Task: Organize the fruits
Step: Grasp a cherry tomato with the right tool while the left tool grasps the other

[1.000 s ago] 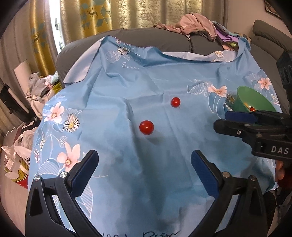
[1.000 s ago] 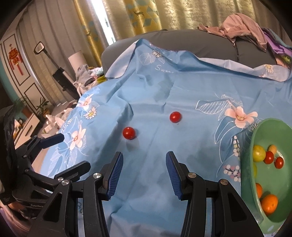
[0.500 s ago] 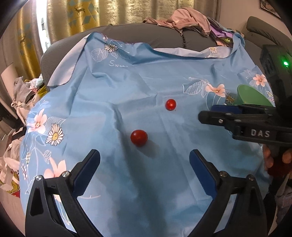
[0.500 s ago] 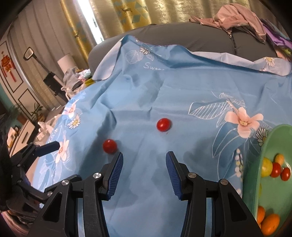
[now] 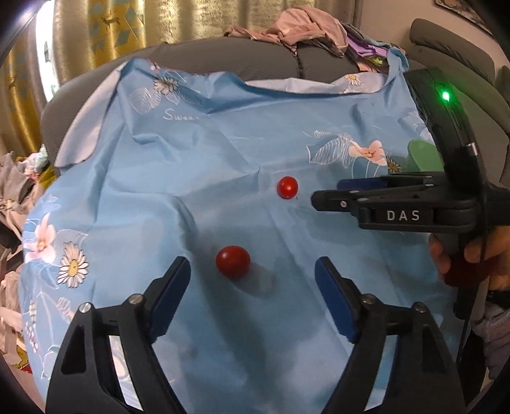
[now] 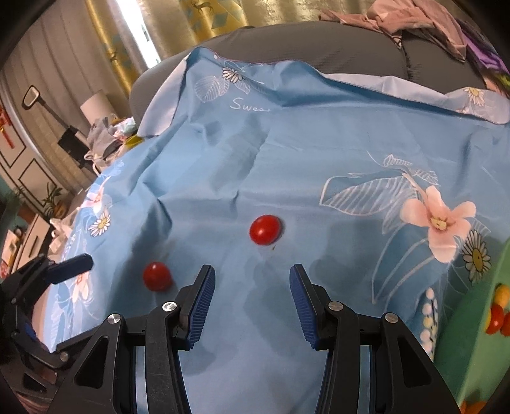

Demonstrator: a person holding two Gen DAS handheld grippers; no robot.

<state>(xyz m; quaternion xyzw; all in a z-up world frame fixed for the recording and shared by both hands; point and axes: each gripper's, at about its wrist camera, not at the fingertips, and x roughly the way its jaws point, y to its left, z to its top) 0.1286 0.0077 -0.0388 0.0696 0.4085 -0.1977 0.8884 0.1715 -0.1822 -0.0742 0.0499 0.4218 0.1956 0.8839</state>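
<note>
Two red cherry tomatoes lie on a blue flowered cloth. The near tomato (image 5: 232, 261) sits just ahead of my open, empty left gripper (image 5: 253, 280), between its fingertips; it also shows in the right wrist view (image 6: 156, 275). The far tomato (image 5: 287, 187) lies just ahead of my open, empty right gripper (image 6: 251, 281), slightly left of centre (image 6: 265, 229). The right gripper also shows side-on in the left wrist view (image 5: 331, 191). A green bowl (image 6: 471, 344) with several small fruits stands at the right edge.
The blue cloth (image 5: 191, 159) covers a grey sofa seat (image 5: 223, 60). A pile of clothes (image 5: 287, 28) lies on the sofa back. Clutter and bags sit at the left beyond the cloth edge (image 5: 12, 178). Yellow curtains hang behind.
Both grippers have moved forward toward the tomatoes. The near tomato now sits close between the left fingertips, and the far tomato is nearer the right gripper. The bowl has slid to the right edge.
</note>
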